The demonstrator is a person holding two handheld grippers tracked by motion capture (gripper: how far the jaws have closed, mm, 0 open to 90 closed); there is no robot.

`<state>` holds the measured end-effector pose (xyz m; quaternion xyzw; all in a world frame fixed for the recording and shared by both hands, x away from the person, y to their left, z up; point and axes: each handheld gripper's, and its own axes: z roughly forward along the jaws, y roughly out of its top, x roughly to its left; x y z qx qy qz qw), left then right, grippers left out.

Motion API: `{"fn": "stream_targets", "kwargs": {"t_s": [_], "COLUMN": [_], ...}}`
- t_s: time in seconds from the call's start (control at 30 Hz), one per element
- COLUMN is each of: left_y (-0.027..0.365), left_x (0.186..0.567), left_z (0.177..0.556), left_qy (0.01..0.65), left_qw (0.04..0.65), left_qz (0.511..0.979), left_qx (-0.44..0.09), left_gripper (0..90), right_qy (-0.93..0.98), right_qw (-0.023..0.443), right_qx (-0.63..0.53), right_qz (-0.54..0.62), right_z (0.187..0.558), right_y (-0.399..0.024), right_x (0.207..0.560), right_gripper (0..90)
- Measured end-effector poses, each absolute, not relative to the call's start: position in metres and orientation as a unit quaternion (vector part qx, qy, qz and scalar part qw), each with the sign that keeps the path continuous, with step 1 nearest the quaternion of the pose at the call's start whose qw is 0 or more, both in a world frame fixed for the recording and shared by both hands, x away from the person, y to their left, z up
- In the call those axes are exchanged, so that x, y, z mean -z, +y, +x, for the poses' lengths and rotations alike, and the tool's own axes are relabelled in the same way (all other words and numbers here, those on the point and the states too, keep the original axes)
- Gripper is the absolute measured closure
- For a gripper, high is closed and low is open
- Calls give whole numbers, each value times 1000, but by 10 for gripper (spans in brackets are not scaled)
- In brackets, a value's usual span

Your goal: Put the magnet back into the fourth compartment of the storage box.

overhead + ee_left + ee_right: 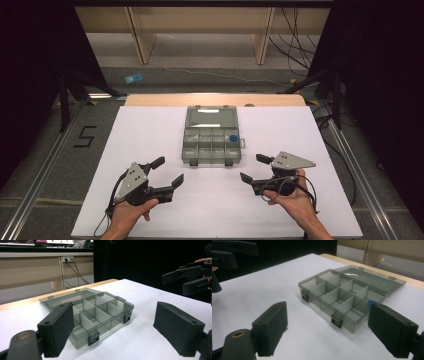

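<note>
A grey see-through compartment box point(211, 142) lies in the middle of the white table, its lid folded flat behind it. A small blue item point(233, 137) sits in its far right compartment and peeks out past the right jaw as the blue item point(369, 302). My left gripper point(168, 171) rests near the front left of the box, open with nothing between its jaws. My right gripper point(252, 167) rests at the front right, also open and empty. In the left gripper view the box point(95, 315) lies ahead of my left gripper point(116, 337). In the right gripper view the box point(342, 295) lies ahead of my right gripper point(325, 332).
The white sheet point(150, 130) covers the table, and a wooden edge point(215, 99) shows at the back. On the floor are a black "5" mark point(85, 136), a small blue card point(133, 78) and cables. Dark stands and curtains flank both sides.
</note>
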<state>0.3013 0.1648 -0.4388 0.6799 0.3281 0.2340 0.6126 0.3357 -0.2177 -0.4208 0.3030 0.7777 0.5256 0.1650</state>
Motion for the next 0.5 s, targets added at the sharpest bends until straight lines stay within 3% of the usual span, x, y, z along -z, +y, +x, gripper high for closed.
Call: {"fn": "stream_targets", "kwargs": {"t_s": [0.5], "left_y": [165], "left_x": [439], "left_z": [301], "left_qy": [328], "left_qw": [612], "left_qz": [681], "left_qx": [-235], "left_gripper": [160], "right_qy": [777], "right_qw": [165], "right_qx": [-522], "right_qz": [309], "right_z": [325], "right_y": [-224], "right_x": [424], "right_gripper": [173]}}
